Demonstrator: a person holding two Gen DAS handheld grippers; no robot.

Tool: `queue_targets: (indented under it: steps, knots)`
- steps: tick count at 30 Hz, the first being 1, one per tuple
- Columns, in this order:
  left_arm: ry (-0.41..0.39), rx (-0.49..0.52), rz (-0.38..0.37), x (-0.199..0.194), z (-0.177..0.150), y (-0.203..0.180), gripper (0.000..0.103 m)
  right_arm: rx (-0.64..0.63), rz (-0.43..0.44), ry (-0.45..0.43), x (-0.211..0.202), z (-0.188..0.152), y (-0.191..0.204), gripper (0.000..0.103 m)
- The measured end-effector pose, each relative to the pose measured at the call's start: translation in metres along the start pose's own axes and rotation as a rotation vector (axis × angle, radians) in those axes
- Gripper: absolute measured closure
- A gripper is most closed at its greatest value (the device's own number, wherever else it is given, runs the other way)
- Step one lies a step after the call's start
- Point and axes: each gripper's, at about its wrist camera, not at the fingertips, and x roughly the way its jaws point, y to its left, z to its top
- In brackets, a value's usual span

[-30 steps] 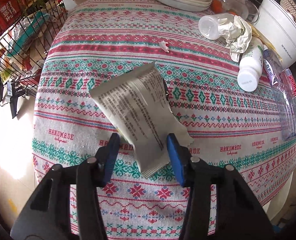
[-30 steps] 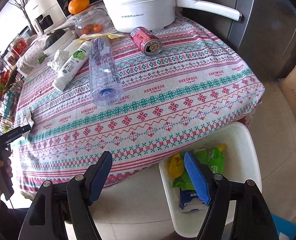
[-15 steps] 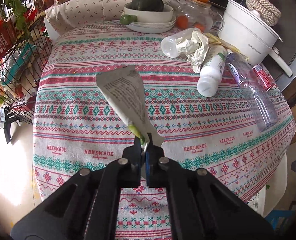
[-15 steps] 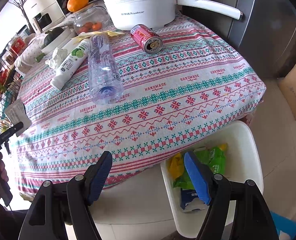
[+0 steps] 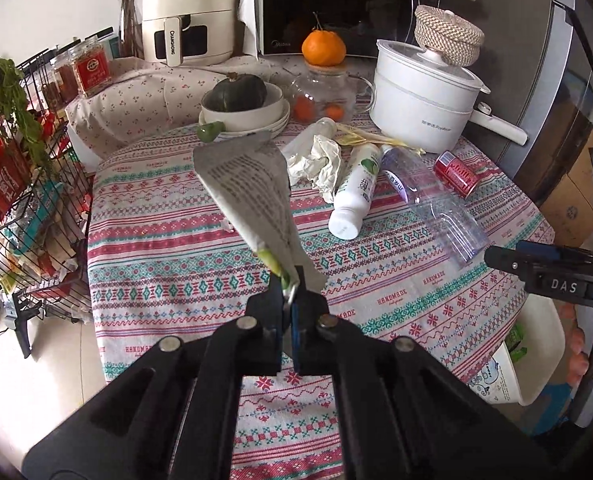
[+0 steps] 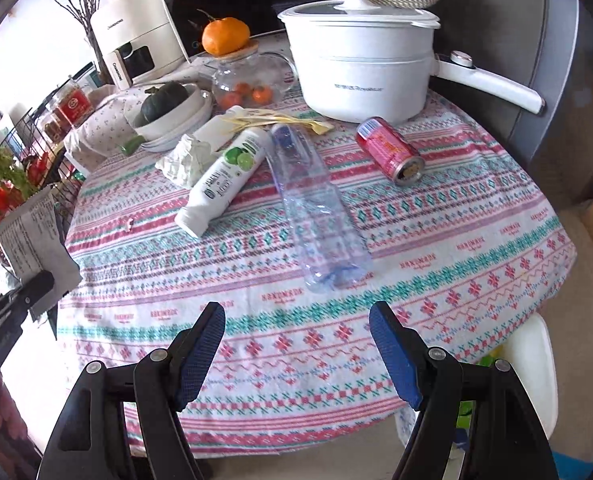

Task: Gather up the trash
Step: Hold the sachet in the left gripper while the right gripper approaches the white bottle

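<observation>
My left tongs (image 5: 290, 304) are pinched tight on the bottom edge of a printed wrapper (image 5: 252, 192), which stands up and away from the tips, clear of the surface (image 5: 168, 264) with its patterned cloth. From the right wrist view I see the same wrapper (image 6: 32, 232) far off to the left of my right tongs, at the cloth's edge.

My right tongs (image 6: 296, 344) are spread wide with nothing between the blue pads (image 6: 200, 344), hanging over the near edge of the cloth. Straight ahead of them lies a clear plastic bottle (image 6: 316, 208) on its side. Left of it and touching near the neck lies a white bottle (image 6: 224, 176), with crumpled paper (image 6: 184, 160) just beyond. Ahead and to the right lies a red can (image 6: 390, 154) on its side, near a white pot (image 6: 360, 60). Below and right of the right tongs, off the surface, I see the rim of a white bin (image 6: 536, 360) with green packaging inside.
</observation>
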Motion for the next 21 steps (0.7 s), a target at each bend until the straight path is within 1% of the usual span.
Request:
queue_targets:
  steps: [2, 5, 7, 11, 14, 18, 20, 21]
  knots:
    - [-0.011, -0.022, 0.012, -0.002, 0.003, 0.008, 0.099, -0.005, 0.014, 0.0, 0.018, 0.011, 0.019, 0.027]
    - [-0.025, -0.069, -0.004, -0.007, 0.006, 0.019, 0.099, -0.001, 0.04, -0.005, 0.047, 0.026, 0.045, 0.027]
    - [-0.02, -0.097, -0.016, -0.006, 0.007, 0.026, 0.099, 0.007, 0.052, 0.001, 0.068, 0.035, 0.058, 0.027]
    - [-0.009, -0.113, -0.026, -0.004, 0.007, 0.029, 0.099, 0.029, 0.069, 0.006, 0.103, 0.053, 0.079, 0.027]
    - [-0.01, -0.121, -0.032, -0.004, 0.008, 0.032, 0.099, 0.056, 0.052, 0.002, 0.121, 0.065, 0.087, 0.027]
    - [-0.02, -0.122, -0.015, -0.005, 0.01, 0.033, 0.099, 0.075, 0.008, 0.015, 0.142, 0.076, 0.092, 0.027]
    - [-0.017, -0.126, -0.013, -0.004, 0.01, 0.033, 0.099, 0.086, 0.0, 0.029, 0.151, 0.079, 0.092, 0.03]
    - [-0.015, -0.125, -0.011, -0.004, 0.01, 0.032, 0.099, 0.093, 0.003, 0.04, 0.156, 0.08, 0.092, 0.037]
